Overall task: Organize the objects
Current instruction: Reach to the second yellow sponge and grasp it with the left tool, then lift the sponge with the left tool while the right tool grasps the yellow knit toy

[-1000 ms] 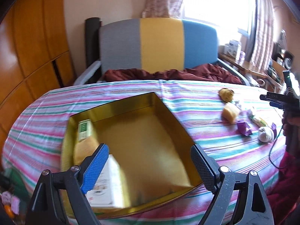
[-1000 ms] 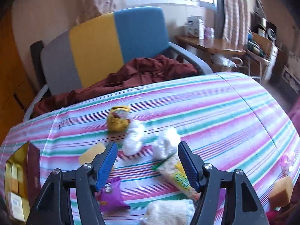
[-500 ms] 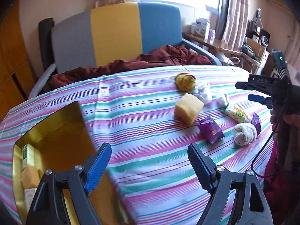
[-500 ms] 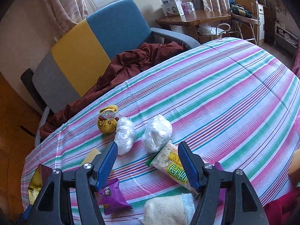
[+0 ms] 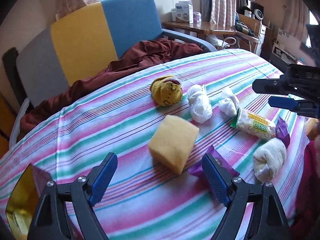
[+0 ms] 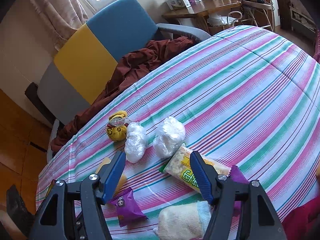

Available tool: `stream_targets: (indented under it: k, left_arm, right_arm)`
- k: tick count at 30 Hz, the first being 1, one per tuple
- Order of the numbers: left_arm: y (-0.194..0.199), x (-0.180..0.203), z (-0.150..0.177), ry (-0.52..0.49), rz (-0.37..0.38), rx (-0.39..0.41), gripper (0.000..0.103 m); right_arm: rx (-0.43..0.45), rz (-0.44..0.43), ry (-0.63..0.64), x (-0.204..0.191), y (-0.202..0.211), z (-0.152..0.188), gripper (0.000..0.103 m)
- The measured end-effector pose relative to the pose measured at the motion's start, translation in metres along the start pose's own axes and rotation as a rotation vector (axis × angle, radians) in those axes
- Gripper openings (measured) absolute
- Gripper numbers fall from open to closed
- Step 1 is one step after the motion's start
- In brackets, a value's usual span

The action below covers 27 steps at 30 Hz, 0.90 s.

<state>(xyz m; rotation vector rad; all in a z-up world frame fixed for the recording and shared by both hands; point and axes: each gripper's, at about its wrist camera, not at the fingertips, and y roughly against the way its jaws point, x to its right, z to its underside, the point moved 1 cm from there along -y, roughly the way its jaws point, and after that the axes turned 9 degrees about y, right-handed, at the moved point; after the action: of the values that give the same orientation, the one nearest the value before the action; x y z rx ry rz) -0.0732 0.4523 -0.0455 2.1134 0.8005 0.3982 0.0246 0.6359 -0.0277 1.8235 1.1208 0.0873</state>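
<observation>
Both of my jaws stand wide apart and hold nothing. Between the fingers of my left gripper [image 5: 158, 177] lies the yellow sponge block [image 5: 173, 143] on the striped tablecloth [image 5: 120, 124], with a purple packet [image 5: 215, 165] touching my right-hand finger. Beyond the sponge sit a yellow sock ball [image 5: 166, 93], two white plastic-wrapped bundles [image 5: 199, 105], a rice-cracker bar [image 5: 253, 127] and a cream sock roll [image 5: 269, 159]. The gold box [image 5: 23, 196] shows at my lower left edge. My right gripper [image 6: 158, 175] hovers over the same heap, the cracker bar partly behind its right finger. A chair [image 5: 96, 38] with a maroon cloth [image 5: 148, 54] stands past the table
</observation>
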Motion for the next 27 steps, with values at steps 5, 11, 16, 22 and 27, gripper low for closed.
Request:
stream_targets:
  k: [5, 11, 16, 22, 27]
  left_arm:
    - [-0.030, 0.006, -0.011, -0.022, 0.010, -0.040, 0.091]
    - [-0.060, 0.002, -0.018, 0.024, 0.036, -0.088, 0.072]
    - [-0.046, -0.002, -0.001, 0.115, 0.050, -0.082, 0.057]
    - [0.002, -0.017, 0.056, 0.188, 0.026, -0.047, 0.056]
    - [0.022, -0.025, 0.093, 0.205, 0.000, -0.005, 0.053]
  right_arm:
    - [-0.015, -0.021, 0.005, -0.002, -0.003, 0.001, 0.068]
    - [-0.020, -0.022, 0.008, -0.002, -0.005, 0.001, 0.068]
    - [-0.030, -0.014, 0.023, -0.004, -0.006, 0.003, 0.068]
    - [-0.037, 0.011, 0.092, -0.016, -0.009, 0.005, 0.068]
    - [-0.054, 0.031, 0.163, -0.029, -0.014, 0.009, 0.068]
